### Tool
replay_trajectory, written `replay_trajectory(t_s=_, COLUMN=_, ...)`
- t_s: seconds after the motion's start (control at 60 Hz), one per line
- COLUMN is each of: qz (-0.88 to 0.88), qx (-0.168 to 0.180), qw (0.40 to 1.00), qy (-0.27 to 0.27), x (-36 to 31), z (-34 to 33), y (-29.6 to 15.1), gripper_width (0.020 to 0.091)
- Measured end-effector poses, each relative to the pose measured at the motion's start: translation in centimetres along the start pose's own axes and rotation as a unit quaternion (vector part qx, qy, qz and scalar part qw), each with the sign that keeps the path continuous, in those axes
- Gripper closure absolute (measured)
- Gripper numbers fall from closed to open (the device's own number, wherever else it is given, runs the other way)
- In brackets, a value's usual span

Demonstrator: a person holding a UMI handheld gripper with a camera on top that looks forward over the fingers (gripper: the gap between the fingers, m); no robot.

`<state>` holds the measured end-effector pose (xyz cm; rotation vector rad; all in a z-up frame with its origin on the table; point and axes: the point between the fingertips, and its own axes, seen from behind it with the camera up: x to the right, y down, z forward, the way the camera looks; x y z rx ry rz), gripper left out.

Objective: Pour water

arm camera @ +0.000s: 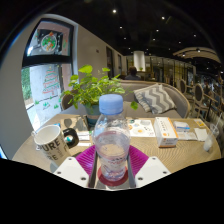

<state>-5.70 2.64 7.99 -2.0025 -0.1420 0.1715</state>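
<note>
**A:** What is right in front?

**B:** A clear plastic bottle [112, 140] with a pale blue cap [111, 102]. It stands up straight. The cap is on.

**A:** Where is the bottle?

**B:** It is between the two fingers of the gripper [113, 165]. The pink pads [87, 158] sit on each side of it, down low.

**A:** Is the gripper squeezing it?

**B:** The pads look like they touch the bottle on both sides. I see no gap. So I think it is clenched on the bottle. I cannot see the very bottom of the bottle, so I cannot tell if it rests on the table or is lifted.

**A:** Is there water in it?

**B:** It is see-through and looks like it has water in it, but I cannot tell how full it is.

**A:** What else is on the table?

**B:** A white mug [50, 143] with dark letters on it. It is just beside the bottle, to the left. Its dark handle [70, 137] points toward the bottle. The table [180, 149] is round and light brown.

**A:** Anything behind the bottle?

**B:** A green plant [92, 87] with big leaves. It is right behind the bottle and the mug. To the right there are some papers or small books [160, 127] lying flat. A small dark thing [167, 143] lies near them. I cannot tell what it is.

**A:** And past the table?

**B:** A grey chair [172, 96] with a striped cushion [155, 98]. On the left wall there is a poster [46, 78].
</note>
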Motion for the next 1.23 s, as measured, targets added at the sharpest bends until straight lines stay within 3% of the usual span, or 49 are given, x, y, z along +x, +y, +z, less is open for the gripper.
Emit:
replay_trajectory(t_s=0.067, qz=0.003, qx=-0.005, qw=1.0, qy=0.003, x=0.2, z=0.3, y=0.1, gripper_width=0.0576)
replay_trajectory(t_s=0.117, qz=0.006, qx=-0.02, qw=1.0, qy=0.007, x=0.2, z=0.1, y=0.3, gripper_width=0.0487)
replay_trajectory(t_s=0.2, qz=0.018, qx=-0.047, qw=0.999, qy=0.016, x=0.3, z=-0.6, y=1.1, gripper_width=0.0246)
replay_trajectory(t_s=0.217, qz=0.022, qx=-0.052, qw=0.998, qy=0.02, x=0.3, z=-0.9, y=1.1, gripper_width=0.0236)
replay_trajectory(t_s=0.667, qz=0.063, qx=-0.124, qw=0.986, qy=0.096, x=-3.9, z=-19.7, y=-0.1, gripper_width=0.0249)
replay_trajectory(t_s=0.883, qz=0.063, qx=-0.128, qw=0.982, qy=0.125, x=-5.3, z=-26.3, y=0.8, gripper_width=0.0251)
replay_trajectory(t_s=1.233, qz=0.054, qx=-0.118, qw=0.983, qy=0.13, x=-5.2, z=-28.7, y=0.0, gripper_width=0.0248)
